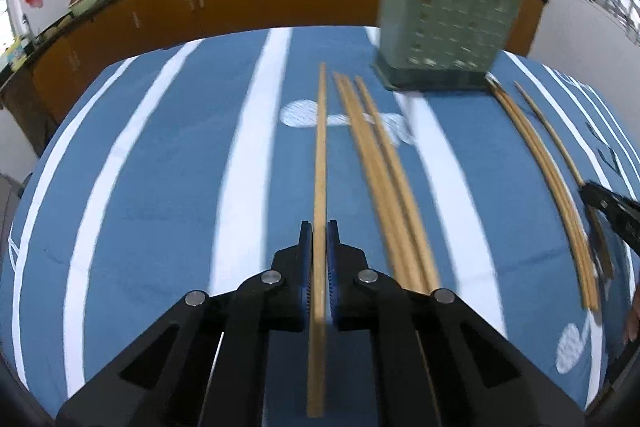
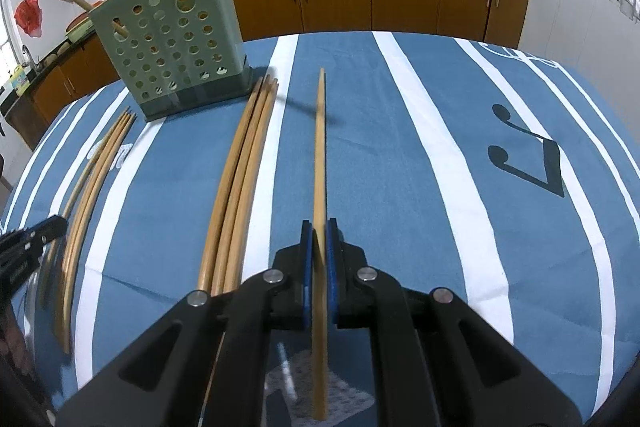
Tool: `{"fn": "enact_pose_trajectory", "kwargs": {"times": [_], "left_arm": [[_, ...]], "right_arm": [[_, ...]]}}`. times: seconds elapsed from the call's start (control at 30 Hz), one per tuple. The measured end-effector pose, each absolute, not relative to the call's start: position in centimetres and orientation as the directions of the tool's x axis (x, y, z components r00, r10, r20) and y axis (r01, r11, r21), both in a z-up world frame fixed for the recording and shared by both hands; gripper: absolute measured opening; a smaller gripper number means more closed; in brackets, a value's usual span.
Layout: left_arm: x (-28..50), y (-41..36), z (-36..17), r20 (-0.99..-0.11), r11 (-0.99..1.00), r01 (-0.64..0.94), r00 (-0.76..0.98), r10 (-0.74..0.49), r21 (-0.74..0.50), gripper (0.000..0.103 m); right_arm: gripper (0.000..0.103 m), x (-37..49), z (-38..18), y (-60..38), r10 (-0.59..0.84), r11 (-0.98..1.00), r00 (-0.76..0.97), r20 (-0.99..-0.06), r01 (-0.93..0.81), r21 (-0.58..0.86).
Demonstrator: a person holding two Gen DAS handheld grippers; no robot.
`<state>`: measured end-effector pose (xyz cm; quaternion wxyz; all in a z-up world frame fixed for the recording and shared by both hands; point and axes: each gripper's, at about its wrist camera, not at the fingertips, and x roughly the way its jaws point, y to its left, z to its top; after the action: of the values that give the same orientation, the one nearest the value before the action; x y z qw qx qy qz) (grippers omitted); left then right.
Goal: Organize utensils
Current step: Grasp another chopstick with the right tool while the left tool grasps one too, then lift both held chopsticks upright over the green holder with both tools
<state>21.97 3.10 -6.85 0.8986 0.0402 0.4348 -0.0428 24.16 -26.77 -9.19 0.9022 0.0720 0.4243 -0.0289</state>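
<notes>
Left wrist view: my left tongs (image 1: 319, 227) are clamped on one chopstick (image 1: 321, 147), its long axis running along the tongs; the green holder (image 1: 448, 23) stands ahead-right. Right tongs (image 2: 319, 227) grip another chopstick (image 2: 320, 147), holder ahead-left.

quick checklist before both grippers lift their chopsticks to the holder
1. Left gripper shut on a chopstick: ok.
2. Right gripper shut on a chopstick: ok.
3. Each gripper holds one stick only, loose sticks lying apart on the cloth: ok.
4. Holder upright on the table: ok.
5. Room left inside the holder: cannot tell, its top is not visible from above.
6. Held sticks lifted off the cloth: cannot tell.
</notes>
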Motion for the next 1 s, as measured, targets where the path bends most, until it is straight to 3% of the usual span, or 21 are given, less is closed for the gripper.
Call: {"fn": "enact_pose_trajectory", "kwargs": {"times": [0.3, 1.0], "left_arm": [[23.6, 6.6, -6.8, -0.768, 0.997, 0.063, 0.637, -0.068, -0.037, 0.008], [23.9, 6.6, -6.8, -0.768, 0.997, 0.063, 0.636, -0.078, -0.049, 0.009]], "right_arm": [[0.008, 25.5, -9.3, -28.1, -0.008, 0.982, 0.646, -0.763, 0.15, 0.116], [0.008, 25.5, -9.4, -28.1, -0.001, 0.98, 0.646, -0.763, 0.151, 0.127]]}}
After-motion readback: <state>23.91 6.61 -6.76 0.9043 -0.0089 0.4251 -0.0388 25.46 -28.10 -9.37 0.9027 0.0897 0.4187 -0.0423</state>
